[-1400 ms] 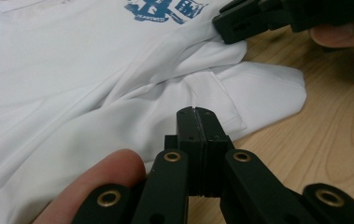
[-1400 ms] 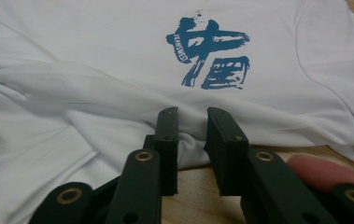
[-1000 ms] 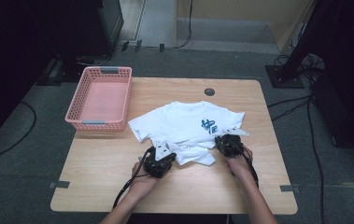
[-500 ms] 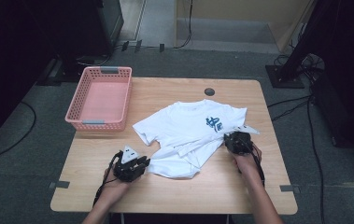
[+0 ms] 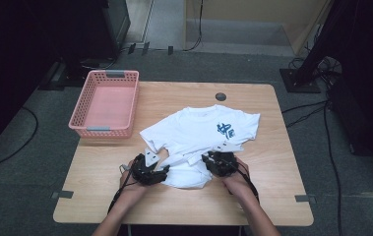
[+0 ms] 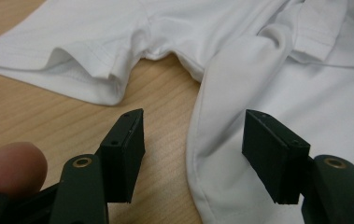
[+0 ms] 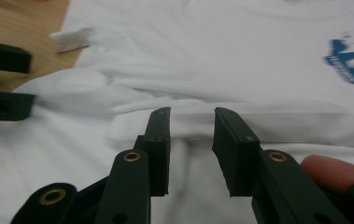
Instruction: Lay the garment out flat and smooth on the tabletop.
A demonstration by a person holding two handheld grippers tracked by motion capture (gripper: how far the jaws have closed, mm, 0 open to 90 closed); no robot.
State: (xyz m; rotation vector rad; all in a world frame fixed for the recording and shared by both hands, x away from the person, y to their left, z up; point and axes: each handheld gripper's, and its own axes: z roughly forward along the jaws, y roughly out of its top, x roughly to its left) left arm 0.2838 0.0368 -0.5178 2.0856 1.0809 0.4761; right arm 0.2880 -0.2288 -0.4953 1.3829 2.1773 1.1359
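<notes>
Tabletop (image 5: 100,196), light wood grain, carries everything I see here. Pink basket (image 5: 106,103) sits at its far left corner, apart from the shirt.

White T-shirt (image 5: 199,135) lies rumpled mid-tabletop, partly folded over itself, near edge bunched between my two hands. Sleeve (image 6: 72,70) with stitched hem lies flat on the wood in the left gripper view. Blue print (image 5: 226,130) on the chest faces up; in the right gripper view it's (image 7: 352,58) blurred, so I can't read the lettering. No other label or brand legible.

Left tongs (image 5: 150,169) at the shirt's near left edge: jaws apart, just been opening. In the left gripper view (image 6: 195,154) a fold of the shirt edge lies between them, pads not pressing on it.

Right tongs (image 5: 219,162) over the shirt's near right part: jaws narrowly apart, just been opening a little. In the right gripper view (image 7: 191,135) they hover above a cloth ridge, nothing pinched.

Small dark grommet (image 5: 220,96) at the far edge.
</notes>
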